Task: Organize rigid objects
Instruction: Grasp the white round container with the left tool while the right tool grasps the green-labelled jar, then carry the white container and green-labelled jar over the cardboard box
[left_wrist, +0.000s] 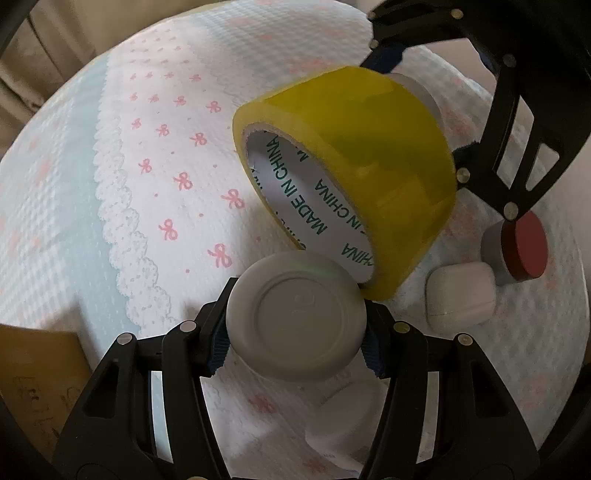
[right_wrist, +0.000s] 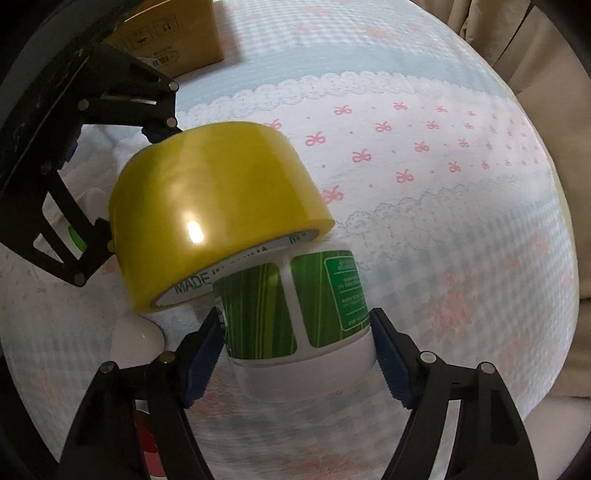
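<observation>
Both grippers hold the same white jar from opposite ends. My left gripper is shut on its round white base. My right gripper is shut on the jar with the green label. A yellow tape roll is threaded over the jar and hangs tilted on it; it also shows in the right wrist view. All are held above the cloth.
The patterned cloth with pink bows covers the surface. A white earbud case and a grey cylinder with a red cap lie at the right. A cardboard box stands at the far edge. Another white object lies under my left gripper.
</observation>
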